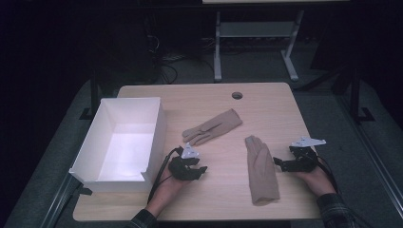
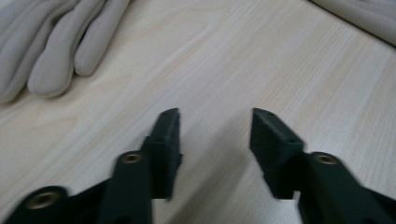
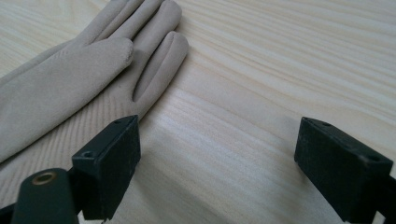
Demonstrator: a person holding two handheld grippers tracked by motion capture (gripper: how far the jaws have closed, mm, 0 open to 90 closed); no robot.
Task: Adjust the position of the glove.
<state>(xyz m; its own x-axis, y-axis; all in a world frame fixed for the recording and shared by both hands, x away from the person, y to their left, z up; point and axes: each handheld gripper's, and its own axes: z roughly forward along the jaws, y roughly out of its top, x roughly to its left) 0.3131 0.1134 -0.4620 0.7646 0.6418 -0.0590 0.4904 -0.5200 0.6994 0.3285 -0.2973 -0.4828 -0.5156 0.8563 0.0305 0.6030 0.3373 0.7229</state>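
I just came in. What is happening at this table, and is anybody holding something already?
A person sits at a wooden table with a hand-held gripper in each hand. The left hand-held gripper and the right hand-held gripper are both open and empty, low over the wood. Two beige gloves lie flat: the far glove near the middle and the near glove beside the right gripper. A white box stands open at the left. Nothing is picked up yet.
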